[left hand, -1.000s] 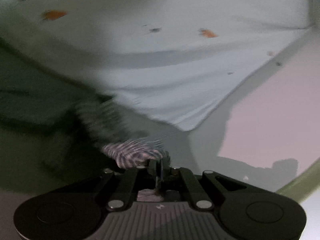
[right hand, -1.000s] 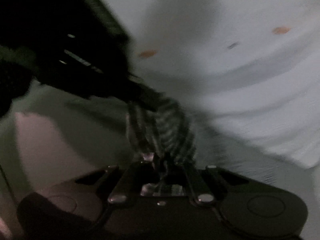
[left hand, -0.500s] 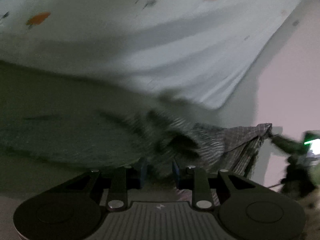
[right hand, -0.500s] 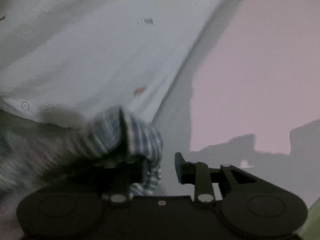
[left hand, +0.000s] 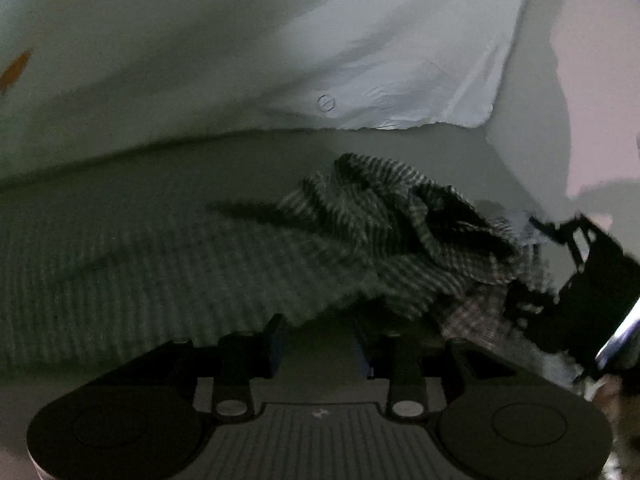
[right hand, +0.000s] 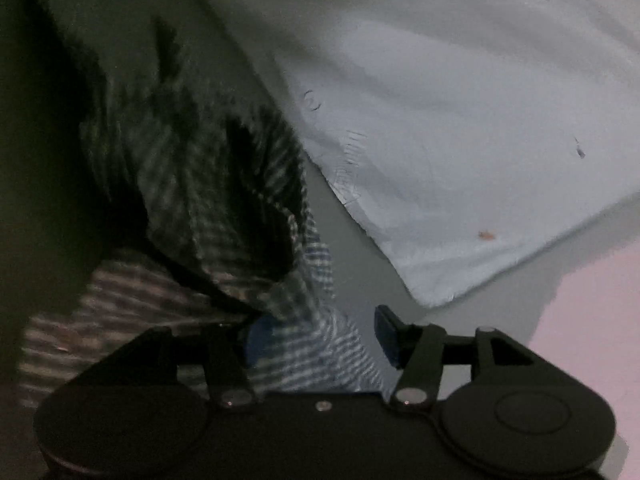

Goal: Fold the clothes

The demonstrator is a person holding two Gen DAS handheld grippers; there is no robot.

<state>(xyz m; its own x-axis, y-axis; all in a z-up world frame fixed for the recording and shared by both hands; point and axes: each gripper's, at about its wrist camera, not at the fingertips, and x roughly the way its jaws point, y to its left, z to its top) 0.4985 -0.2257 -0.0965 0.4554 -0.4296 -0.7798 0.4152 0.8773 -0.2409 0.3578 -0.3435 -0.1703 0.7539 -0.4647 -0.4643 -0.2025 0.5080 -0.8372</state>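
On the near bed sheet, both grippers, jaws just spread, release the checked garment; bunched cloth risks a crooked fold.

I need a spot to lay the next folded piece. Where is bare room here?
A bare grey strip runs between the striped garment and the edge of the pale sheet, widening leftward. The pink surface beyond the sheet's corner is bare too. Crowded: the rumpled garment beside the right gripper.

Left claw: matte black housing, ribbed grey centre plate, two silver screws, round side caps, blue pads. Right claw: same black build, blue pads.
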